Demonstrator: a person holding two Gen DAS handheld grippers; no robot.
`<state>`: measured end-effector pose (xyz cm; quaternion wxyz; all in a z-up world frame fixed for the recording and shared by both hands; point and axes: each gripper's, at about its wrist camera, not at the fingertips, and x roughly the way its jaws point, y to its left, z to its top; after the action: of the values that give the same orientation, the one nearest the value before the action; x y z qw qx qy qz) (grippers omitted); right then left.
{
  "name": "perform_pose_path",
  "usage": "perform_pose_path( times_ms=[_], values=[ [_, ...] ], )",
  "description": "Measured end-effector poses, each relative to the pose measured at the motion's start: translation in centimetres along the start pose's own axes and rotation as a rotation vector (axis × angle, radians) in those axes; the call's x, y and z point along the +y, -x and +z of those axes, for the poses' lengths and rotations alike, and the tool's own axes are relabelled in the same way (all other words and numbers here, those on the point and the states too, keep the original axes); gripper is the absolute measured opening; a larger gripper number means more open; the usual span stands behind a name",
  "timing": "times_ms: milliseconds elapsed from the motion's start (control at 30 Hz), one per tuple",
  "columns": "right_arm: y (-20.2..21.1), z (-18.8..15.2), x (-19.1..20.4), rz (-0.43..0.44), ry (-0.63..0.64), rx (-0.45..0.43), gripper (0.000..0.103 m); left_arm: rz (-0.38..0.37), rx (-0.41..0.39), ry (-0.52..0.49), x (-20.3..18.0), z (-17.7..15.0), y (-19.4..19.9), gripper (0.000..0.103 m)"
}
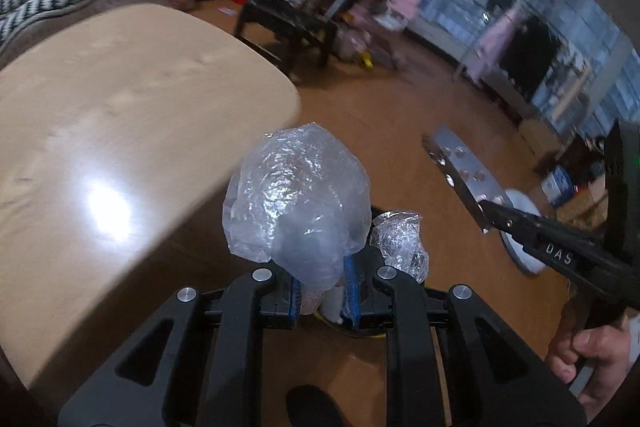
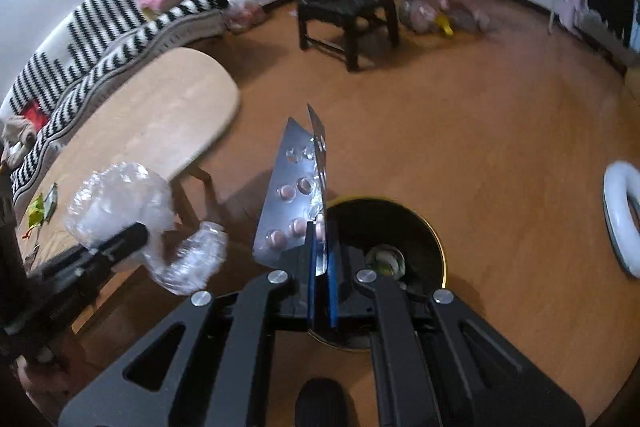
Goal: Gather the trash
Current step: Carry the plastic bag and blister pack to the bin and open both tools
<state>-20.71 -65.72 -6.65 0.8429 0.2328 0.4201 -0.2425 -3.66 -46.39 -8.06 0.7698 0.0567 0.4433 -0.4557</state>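
Evidently both loads are carried off the tabletop (image 2: 152,107) toward the dark bin (image 2: 404,227) on the floor: the right claw (image 2: 321,259) pinches a pill blister sheet (image 2: 290,187) above its mouth, while the left claw (image 1: 323,287) grips crumpled clear plastic (image 1: 296,195) alongside.

Plastic bag (image 1: 296,195): thin, clear, crinkled film, glossy. Blister pack (image 2: 294,191): silvery foil, shiny, creased. Table top (image 1: 120,131): pale wood, smooth, semi-gloss glare. Floor (image 2: 480,147): smooth, orange-brown. Sofa cover (image 2: 100,23): striped cloth, matt.
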Motion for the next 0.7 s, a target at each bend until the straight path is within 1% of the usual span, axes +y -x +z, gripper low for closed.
perform_pose_path(
  times_ms=[67, 200, 300, 467, 700],
  values=[
    [-1.2, -0.2, -1.3, -0.017, -0.027, 0.049, 0.006, -0.011, 0.037, -0.018, -1.1, -0.5, -2.0, 0.017],
    [-3.1, -1.2, -3.1, -0.014, -0.076, 0.139, 0.006, -0.024, 0.116, -0.063, -3.4, -1.9, -6.1, 0.017],
    [-4.1, -1.8, -4.2, -0.021, -0.106, 0.179, 0.006, -0.034, 0.162, -0.077, -4.2, -2.4, -8.4, 0.017],
    [-4.3, -1.9, -4.7, -0.018, -0.127, 0.192, 0.006, -0.043, 0.197, -0.085, -4.8, -2.5, -10.5, 0.017],
    [-4.4, -1.9, -5.5, -0.012, -0.138, 0.195, 0.006, -0.043, 0.204, -0.076, -4.4, -2.0, -11.5, 0.017]
  ],
)
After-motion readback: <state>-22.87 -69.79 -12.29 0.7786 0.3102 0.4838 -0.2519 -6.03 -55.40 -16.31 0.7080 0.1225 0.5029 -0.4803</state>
